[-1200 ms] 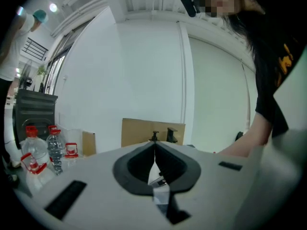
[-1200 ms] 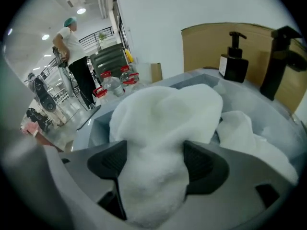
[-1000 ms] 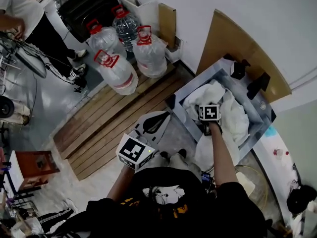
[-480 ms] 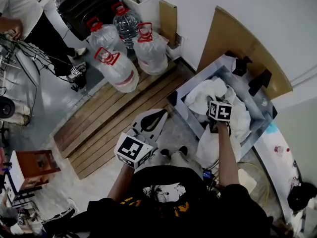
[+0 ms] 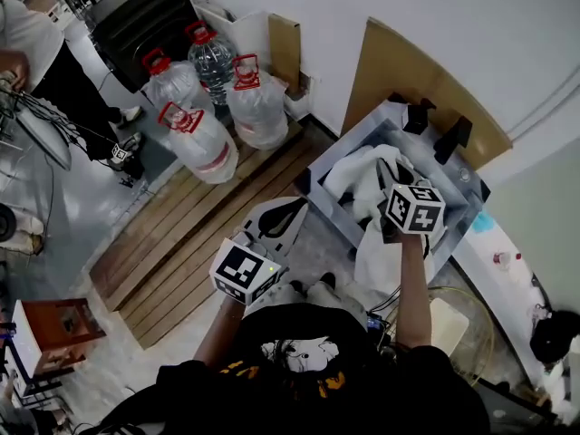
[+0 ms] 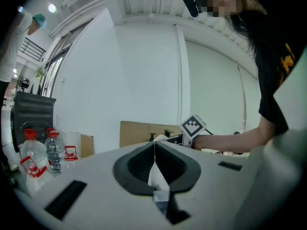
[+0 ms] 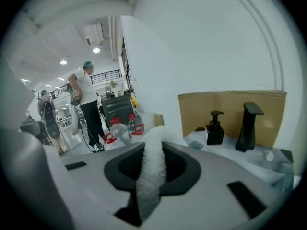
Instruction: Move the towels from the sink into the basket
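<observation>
White towels (image 5: 361,176) lie heaped in the grey sink (image 5: 355,136) at the upper right of the head view, and one hangs over its front edge (image 5: 381,268). My right gripper (image 5: 393,230) is above the heap, under its marker cube, shut on a strip of white towel (image 7: 153,150) that runs up between its jaws (image 7: 152,176). My left gripper (image 5: 292,212) is held low over the floor, left of the sink, shut with nothing in it (image 6: 154,162). What looks like the round basket's rim (image 5: 490,333) shows on the floor at the right, mostly hidden by my arm.
A black soap dispenser (image 5: 415,116) and a black faucet (image 5: 453,139) stand at the sink's back, before a cardboard sheet (image 5: 426,80). Water jugs (image 5: 195,134) stand on wooden planks (image 5: 208,225) to the left. A person (image 5: 36,43) stands far left.
My right gripper has shut on the towel and risen off the heap, towards me and to the right. The left gripper has hardly moved.
</observation>
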